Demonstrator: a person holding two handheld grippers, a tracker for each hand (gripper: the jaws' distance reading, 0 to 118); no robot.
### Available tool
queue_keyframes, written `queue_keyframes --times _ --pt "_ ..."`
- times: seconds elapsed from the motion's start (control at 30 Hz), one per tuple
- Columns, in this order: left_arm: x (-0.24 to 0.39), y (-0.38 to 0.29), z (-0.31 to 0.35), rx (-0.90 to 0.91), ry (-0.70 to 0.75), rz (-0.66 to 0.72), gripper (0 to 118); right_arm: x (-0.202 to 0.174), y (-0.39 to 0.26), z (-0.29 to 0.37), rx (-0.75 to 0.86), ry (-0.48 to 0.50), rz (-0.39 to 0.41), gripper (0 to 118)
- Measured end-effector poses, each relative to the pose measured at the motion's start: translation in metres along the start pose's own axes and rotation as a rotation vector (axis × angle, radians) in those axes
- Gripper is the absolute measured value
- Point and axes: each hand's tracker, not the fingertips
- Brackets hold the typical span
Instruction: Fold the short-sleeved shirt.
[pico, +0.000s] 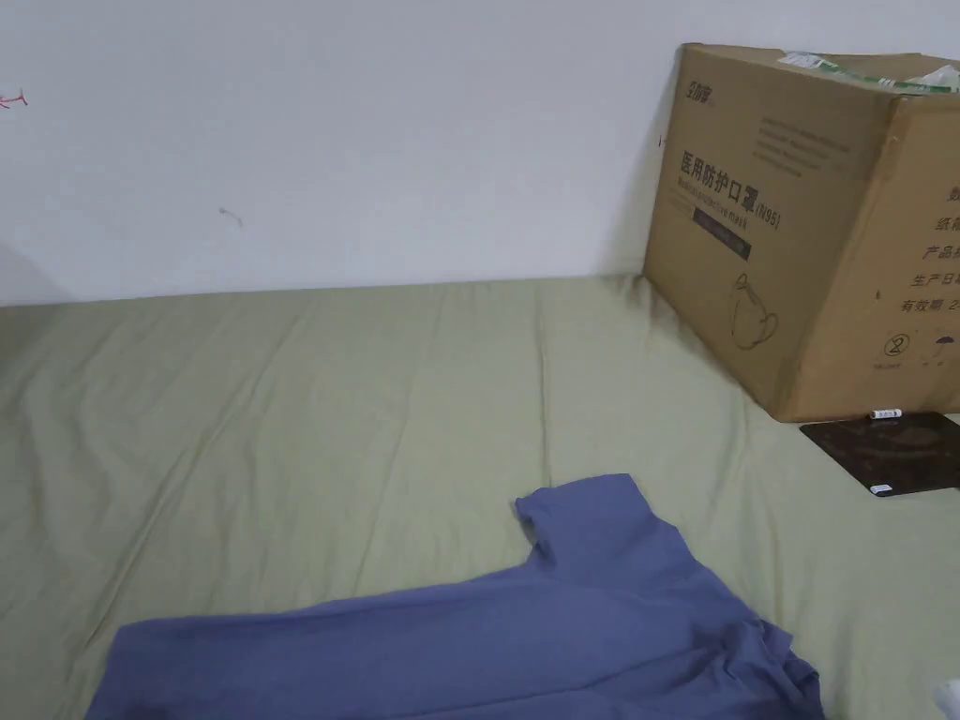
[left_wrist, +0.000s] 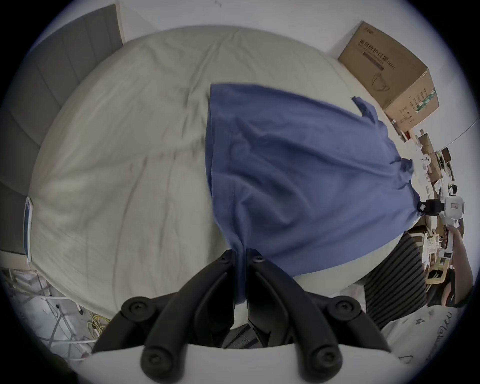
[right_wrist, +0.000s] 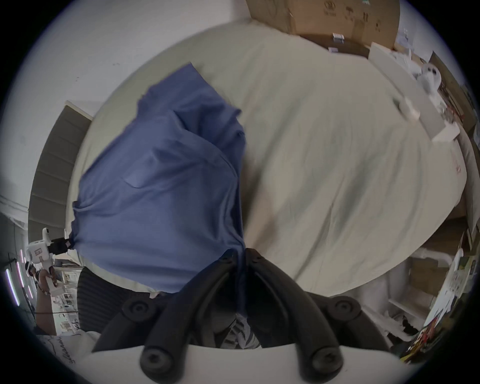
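Step in hand: I hold the blue shirt (pico: 469, 637) by two edge points and spread it over the green sheet (pico: 281, 403).

Head view: one sleeve and the upper body lie flat near the cardboard box (pico: 806, 225). Left gripper view: the left gripper (left_wrist: 241, 256) is clenched on a bunched edge; the cloth rises taut toward it, which the head view omits. Right gripper view: the right gripper (right_wrist: 241, 253) is likewise clamped on fabric. Next I judge: lower evenly, keeping tension.
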Motion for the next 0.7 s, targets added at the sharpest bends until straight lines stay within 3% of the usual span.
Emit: queue_keyframes --times 0.03,0.07,0.1,0.17,0.2,0.23,0.37,0.43,0.57,0.63,0.67,0.7 --pt "0.0 -0.002 -0.008 -0.017 0.015 -0.001 9 0.0 -0.001 -0.007 -0.02 0.003 -0.016 4" --pt "0.0 -0.004 -0.013 -0.042 0.038 0.005 23 -0.001 -0.001 -0.012 -0.032 -0.015 -0.028 5" --pt "-0.001 -0.005 -0.016 -0.061 0.07 0.007 48 0.005 0.004 -0.019 -0.024 -0.024 -0.022 15" --pt "-0.006 -0.006 -0.008 -0.052 0.046 0.016 70 0.002 0.002 -0.012 -0.038 -0.087 -0.032 51" --pt "-0.008 -0.005 -0.003 -0.064 0.044 0.021 79 0.0 0.002 -0.009 -0.065 -0.125 -0.042 83" --pt "-0.01 -0.004 0.001 -0.075 0.053 0.024 83 0.0 0.007 -0.003 -0.092 -0.181 -0.024 95" --pt "-0.01 0.008 0.036 -0.006 0.065 0.037 90 -0.016 0.014 0.028 0.007 -0.22 0.079 95" --pt "-0.004 0.018 0.062 0.125 0.018 0.066 90 -0.032 0.017 0.048 0.125 -0.178 0.105 95" --pt "0.035 0.032 0.116 0.543 -0.02 0.026 88 -0.087 0.017 0.098 0.518 0.051 0.157 94" --pt "0.06 0.032 0.133 0.758 -0.025 -0.011 80 -0.125 0.009 0.119 0.723 0.173 0.18 89" --pt "0.072 0.033 0.138 0.855 -0.047 -0.036 72 -0.143 0.009 0.124 0.823 0.242 0.222 82" --pt "0.082 0.036 0.14 0.912 -0.053 -0.046 59 -0.156 0.008 0.126 0.902 0.267 0.266 65"
